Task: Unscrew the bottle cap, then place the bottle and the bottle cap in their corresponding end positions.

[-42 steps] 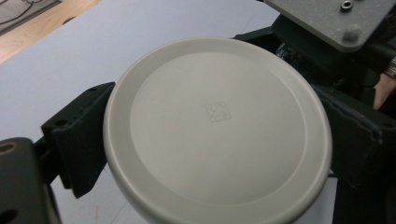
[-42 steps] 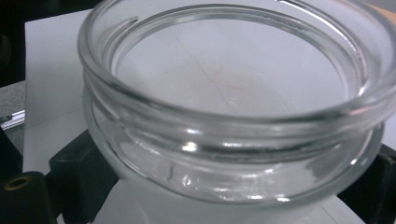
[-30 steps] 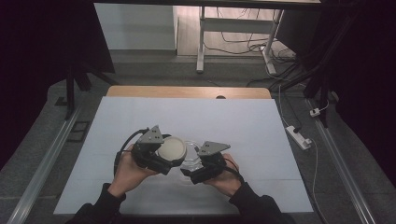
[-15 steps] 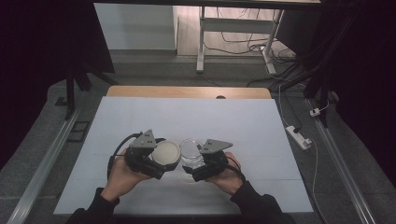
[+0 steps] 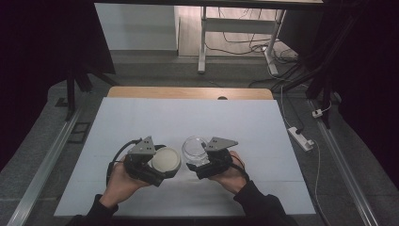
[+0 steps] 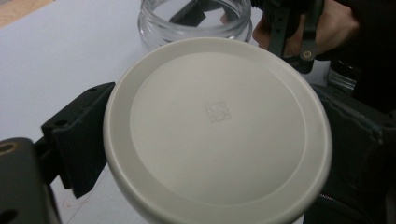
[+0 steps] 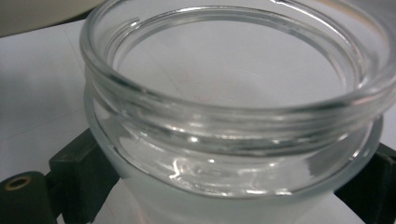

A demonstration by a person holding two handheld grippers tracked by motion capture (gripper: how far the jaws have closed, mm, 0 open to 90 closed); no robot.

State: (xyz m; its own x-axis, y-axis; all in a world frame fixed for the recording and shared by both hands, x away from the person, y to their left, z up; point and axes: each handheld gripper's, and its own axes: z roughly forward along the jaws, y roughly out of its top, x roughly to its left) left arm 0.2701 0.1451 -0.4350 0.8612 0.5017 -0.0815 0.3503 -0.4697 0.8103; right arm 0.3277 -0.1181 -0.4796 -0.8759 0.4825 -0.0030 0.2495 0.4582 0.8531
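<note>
At the near edge of the white sheet-covered table (image 5: 188, 117), just this side of the clear round glass jar (image 5: 194, 148), the person's two hands hold the work between them. The left gripper (image 5: 162, 165) pinches a cream-white round plastic lid (image 5: 165, 160) by its rim, one black jaw on each side, with the lid's flat top facing up and just beside the jar's mouth, apart from it. The right gripper (image 5: 200, 162) is pressed onto the jar itself, its jaws bearing on the wall below the threaded neck (the right gripper view shows the thick rim (image 7: 233, 107) and the thread ridges close up, the jar empty). The lid looks light and stiff, its smooth edge likely to slide if the squeeze slackens, so the rim grip across its widest part seems the right hold. The jar looks heavier, hard, slick and breakable; a hold on the frosted-looking wall under the neck should keep it from turning while leaving the threads free. Beyond the jar the sheet runs bare to a strip of pale wooden tabletop (image 5: 188, 92). Farther off from the jar lie grey floor, white desk legs (image 5: 203, 42) with trailing cables, and to the right a white power strip (image 5: 300, 137).
</note>
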